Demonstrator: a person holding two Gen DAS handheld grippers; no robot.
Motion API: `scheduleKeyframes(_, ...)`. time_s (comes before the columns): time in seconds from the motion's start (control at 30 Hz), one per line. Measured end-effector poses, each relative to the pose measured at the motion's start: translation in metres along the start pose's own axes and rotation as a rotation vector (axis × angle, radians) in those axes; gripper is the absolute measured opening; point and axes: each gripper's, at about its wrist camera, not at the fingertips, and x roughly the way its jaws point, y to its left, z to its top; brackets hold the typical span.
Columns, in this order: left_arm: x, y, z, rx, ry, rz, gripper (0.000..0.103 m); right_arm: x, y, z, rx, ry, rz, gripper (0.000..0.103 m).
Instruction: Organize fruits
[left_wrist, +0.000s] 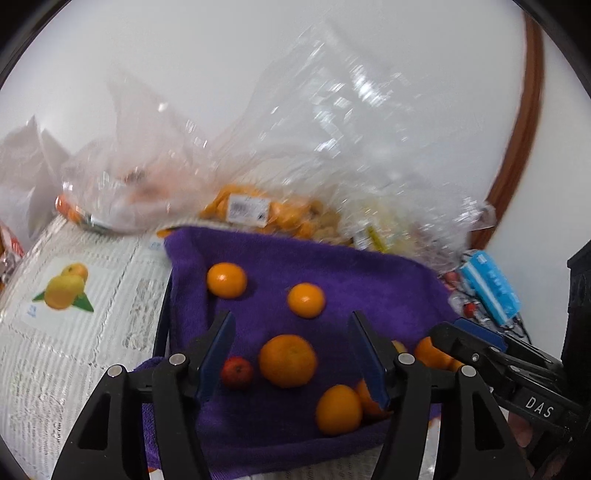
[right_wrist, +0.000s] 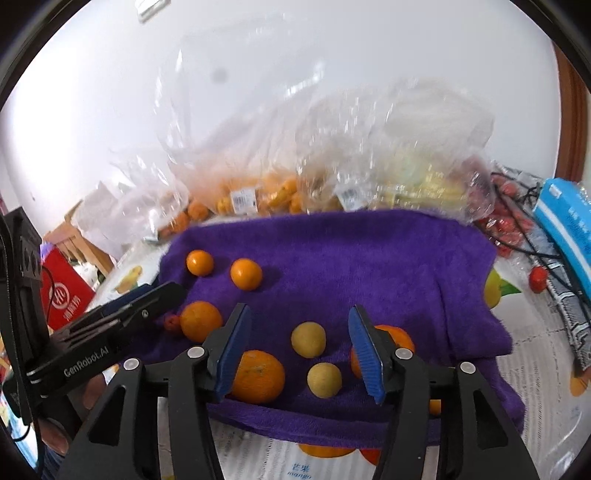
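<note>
**Both tools hang released over the fruit on the purple towel**

Everything here is placed against the purple towel (right_wrist: 369, 258), which lies spread on the tabletop (left_wrist: 74, 332) with loose fruit scattered over it.

Off the towel's left edge, a picture card of yellow fruit (left_wrist: 66, 291) lies on the lace cloth. On the towel's left half sit two small oranges (left_wrist: 226, 280) near its far edge, and closer in a big orange (left_wrist: 287, 360) with a small red fruit (left_wrist: 236, 372) just beside it on its left. The left tool (left_wrist: 291, 354) hangs above this pair with its jaws apart and nothing between the pads; the big orange lies straight ahead in the gap, the red fruit toward the left pad.

Toward the towel's middle, in the right wrist view, lie two small yellow fruits (right_wrist: 308, 339), one nearer than the other. The right tool (right_wrist: 299, 347) is also released and empty, and both yellow fruits show between its open jaws. Another orange (right_wrist: 257, 376) sits just inside its left pad, and one more (right_wrist: 400, 338) is partly hidden behind its right pad.

Beyond the towel's far edge stand clear plastic bags (right_wrist: 258, 177) of oranges and yellowish fruit; off its right edge are red fruits and a blue box (right_wrist: 565, 229).

The fruits are round, so no long axis matters. My reading is that each hand takes what lies beneath it: the left hand is nearer the oranges, the right nearer the yellow fruits.
</note>
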Motion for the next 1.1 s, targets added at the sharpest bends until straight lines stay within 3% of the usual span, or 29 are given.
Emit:
scheduleKeyframes(0.17,-0.033,-0.011,0.001,0.028,-0.002,0.013,0.070,-0.036,0.010,0.004,0.010,-0.044,-0.028,0.059)
scheduleKeyframes(0.3,-0.063,-0.015,-0.005,0.034,0.013,0.028,0.071,-0.066,0.022,0.000,0.028,0.001,-0.043,0.059)
scheduleKeyframes(0.43,-0.098,-0.015,-0.013,0.029,0.015,0.014,0.075,-0.100,0.030,-0.014,0.077,-0.017,-0.077,0.060)
scheduleKeyframes(0.63,-0.143,-0.021,-0.023,0.030,-0.001,0.057,0.080,-0.155,0.045,-0.039,0.082,-0.078,-0.108,0.082)
scheduleKeyframes(0.73,-0.160,-0.027,-0.028,0.032,0.000,0.077,0.081,-0.179,0.056,-0.050,0.057,-0.106,-0.117,0.087)
scheduleKeyframes(1.1,-0.222,-0.056,-0.049,0.091,-0.045,0.145,0.081,-0.248,0.064,-0.079,0.055,-0.144,-0.190,0.090)
